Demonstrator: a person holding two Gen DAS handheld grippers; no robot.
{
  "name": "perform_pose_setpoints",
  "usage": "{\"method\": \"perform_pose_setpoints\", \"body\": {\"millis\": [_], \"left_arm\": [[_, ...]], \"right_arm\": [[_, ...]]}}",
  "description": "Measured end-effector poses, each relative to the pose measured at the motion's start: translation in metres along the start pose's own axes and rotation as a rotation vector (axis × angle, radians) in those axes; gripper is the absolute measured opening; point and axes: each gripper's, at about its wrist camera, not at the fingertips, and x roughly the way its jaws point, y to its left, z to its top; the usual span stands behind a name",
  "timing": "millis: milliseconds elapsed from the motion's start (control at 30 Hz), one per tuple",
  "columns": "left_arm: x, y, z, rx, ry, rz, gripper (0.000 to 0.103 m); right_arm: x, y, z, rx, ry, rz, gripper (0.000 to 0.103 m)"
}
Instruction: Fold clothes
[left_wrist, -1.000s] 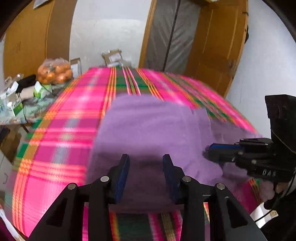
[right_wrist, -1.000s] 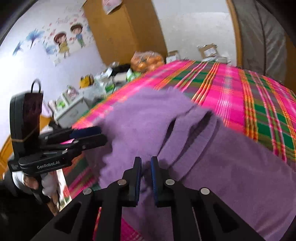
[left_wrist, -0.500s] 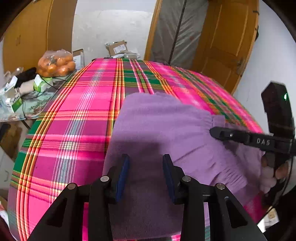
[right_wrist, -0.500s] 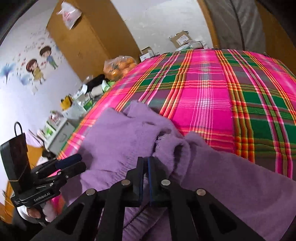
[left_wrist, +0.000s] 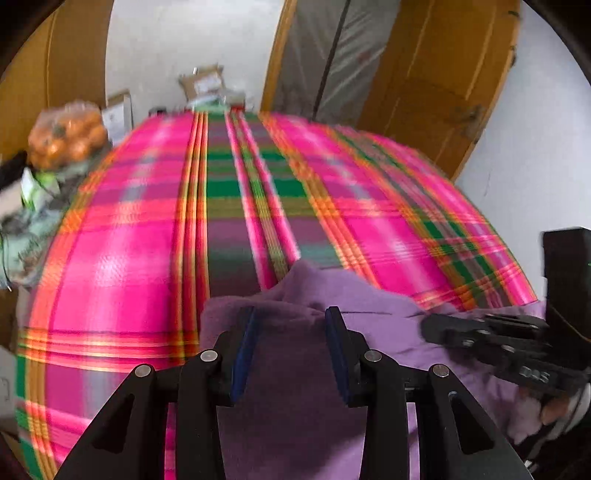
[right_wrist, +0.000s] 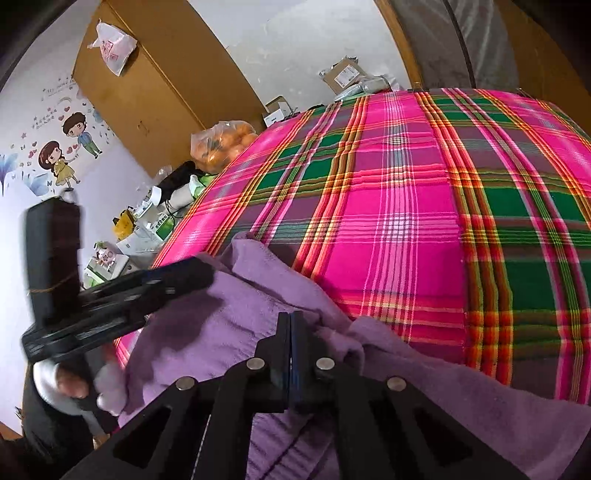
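On the plaid bedspread (right_wrist: 406, 229) (oranges (right_wrist: 225, 142) bagged beside it) lies a purple garment (right_wrist: 229, 321). Right gripper (right_wrist: 290, 325) has just pinched shut on its fold; left gripper (left_wrist: 291, 325) hovers apart above it.

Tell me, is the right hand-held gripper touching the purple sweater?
Touching. In the right wrist view the right hand-held gripper has just been closing and its jaws are shut, with a bunched fold of the purple sweater caught between them.

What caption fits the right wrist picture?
Right tool shut on the purple sweater lying on a pink plaid cloth.
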Motion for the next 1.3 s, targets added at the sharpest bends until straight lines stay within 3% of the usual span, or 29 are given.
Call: {"method": "perform_pose_setpoints", "body": {"millis": [200,433,533,767,967,1133,1300], "left_arm": [[0.005,0.002,0.0,0.008,-0.031,-0.017,0.039],[-0.01,-0.005,-0.007,0.005,-0.044,0.016,0.039],[-0.031,-0.014,-0.024,0.013,-0.069,0.017,0.039],[-0.063,-0.029,-0.071,0.001,-0.097,0.04,0.039],[-0.07,-0.045,-0.105,-0.003,-0.094,0.045,0.039],[-0.064,-0.057,-0.114,0.033,-0.1,0.087,0.039],[-0.072,-0.058,-0.11,-0.005,-0.097,0.097,0.039]], "right_arm": [[0.001,-0.006,0.0,0.001,-0.006,0.015,0.0],[-0.015,0.016,-0.006,-0.083,-0.029,-0.059,0.005],[-0.03,0.035,-0.018,-0.149,-0.055,-0.064,0.013],[-0.04,0.058,-0.038,-0.209,-0.055,-0.057,0.015],[-0.038,0.054,-0.052,-0.195,-0.043,-0.079,0.017],[-0.041,0.049,-0.06,-0.189,-0.039,-0.085,0.017],[-0.054,0.061,-0.068,-0.241,-0.062,-0.062,0.017]]}}
